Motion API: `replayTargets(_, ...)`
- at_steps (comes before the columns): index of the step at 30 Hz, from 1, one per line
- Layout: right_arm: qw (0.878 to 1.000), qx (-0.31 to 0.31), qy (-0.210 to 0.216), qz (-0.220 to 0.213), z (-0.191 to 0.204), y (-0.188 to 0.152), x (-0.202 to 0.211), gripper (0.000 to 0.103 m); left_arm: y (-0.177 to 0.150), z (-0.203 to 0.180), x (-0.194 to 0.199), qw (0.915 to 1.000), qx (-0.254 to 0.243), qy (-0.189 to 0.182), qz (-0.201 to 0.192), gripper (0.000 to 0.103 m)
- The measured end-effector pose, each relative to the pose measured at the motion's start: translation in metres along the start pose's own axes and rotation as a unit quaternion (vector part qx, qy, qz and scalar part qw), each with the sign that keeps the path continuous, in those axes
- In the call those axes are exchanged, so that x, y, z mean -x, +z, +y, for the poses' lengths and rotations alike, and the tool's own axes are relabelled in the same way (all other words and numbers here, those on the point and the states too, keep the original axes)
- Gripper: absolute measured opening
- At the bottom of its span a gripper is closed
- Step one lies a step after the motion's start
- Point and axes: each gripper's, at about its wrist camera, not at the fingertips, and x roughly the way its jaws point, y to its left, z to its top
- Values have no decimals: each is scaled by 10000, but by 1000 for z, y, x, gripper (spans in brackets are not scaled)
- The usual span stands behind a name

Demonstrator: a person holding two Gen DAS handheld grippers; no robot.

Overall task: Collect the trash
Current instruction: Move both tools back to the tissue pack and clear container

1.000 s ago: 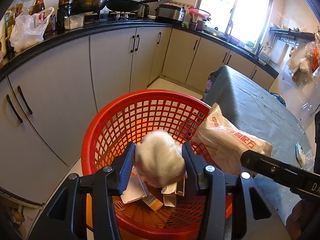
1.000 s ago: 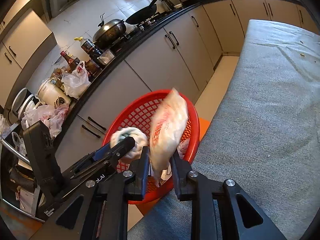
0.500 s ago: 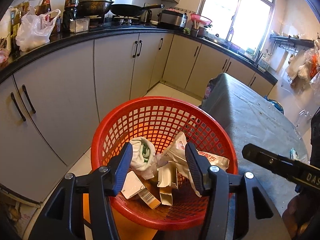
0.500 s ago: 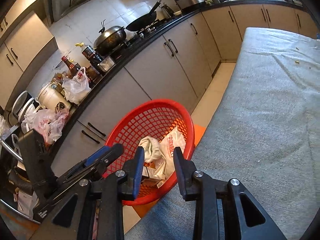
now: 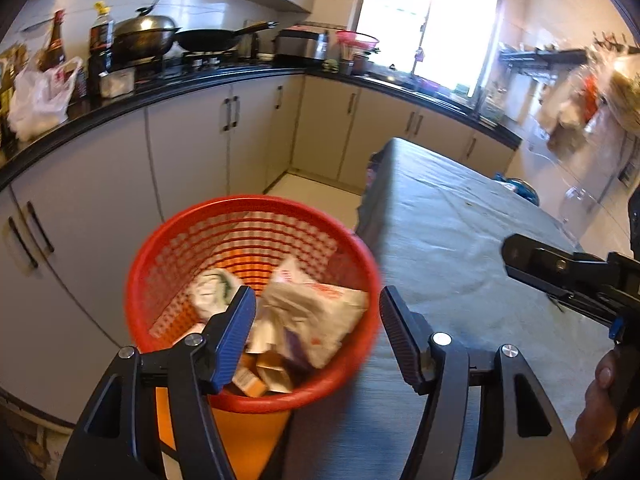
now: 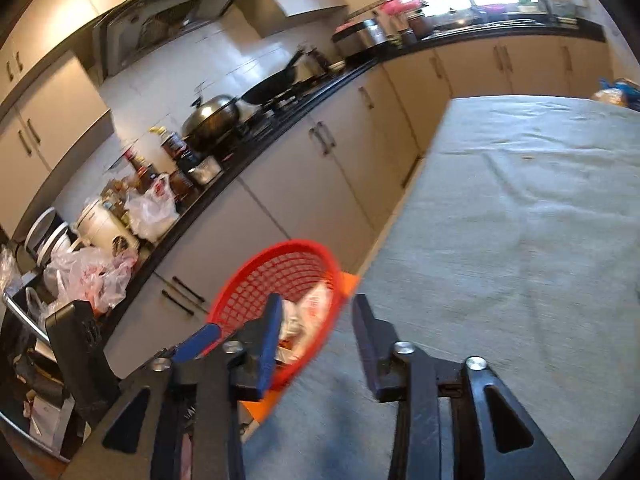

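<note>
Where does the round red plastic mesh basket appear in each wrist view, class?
Left wrist view: the round red plastic mesh basket sits lower centre-left, trash inside, beyond the open left gripper.
Right wrist view: the basket is at lower centre-left, beside the open right gripper.
Shared landmark: the grey cloth-covered table bordering the basket's right side.

The left gripper point(image 5: 318, 312) has black angular arms, silver round screws and ribbed blue finger pads point(image 5: 236, 336). The right gripper point(image 6: 314, 336) is built alike. Bare skin of the right hand point(image 5: 600, 412) shows at the lower right.
</note>
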Motion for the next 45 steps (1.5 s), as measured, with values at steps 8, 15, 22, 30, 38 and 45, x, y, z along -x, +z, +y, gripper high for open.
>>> replayTargets(8, 9921, -902, -556, -674, -97, -6, 110, 45, -10, -81, -2, 9974, -605, -362, 128, 64)
replayTargets(15, 9637, -2067, -1215, -1177, -186, -23, 191, 47, -29, -156, -9, 9892, -1213, -735, 366, 65)
replayTargets(22, 9511, -2543, -1357, -1113, -228, -12, 194, 47, -44, -202, -12, 9796, -1696, -921, 565, 69)
replayTargets(30, 9526, -2559, -1359, -929, -247, 6, 164, 49, -38, -230, -19, 9735, -1954, -957, 701, 75)
replayTargets(38, 9606, -2235, -1335, -977, -249, 5, 158, 7, -28, -265, -37, 9674, -2147, -1026, 867, 79)
replayTargets(45, 9549, -2113, -1468, -1485, -250, 0, 179, 6, -16, -302, -67, 9624, -2220, -1102, 1114, 82)
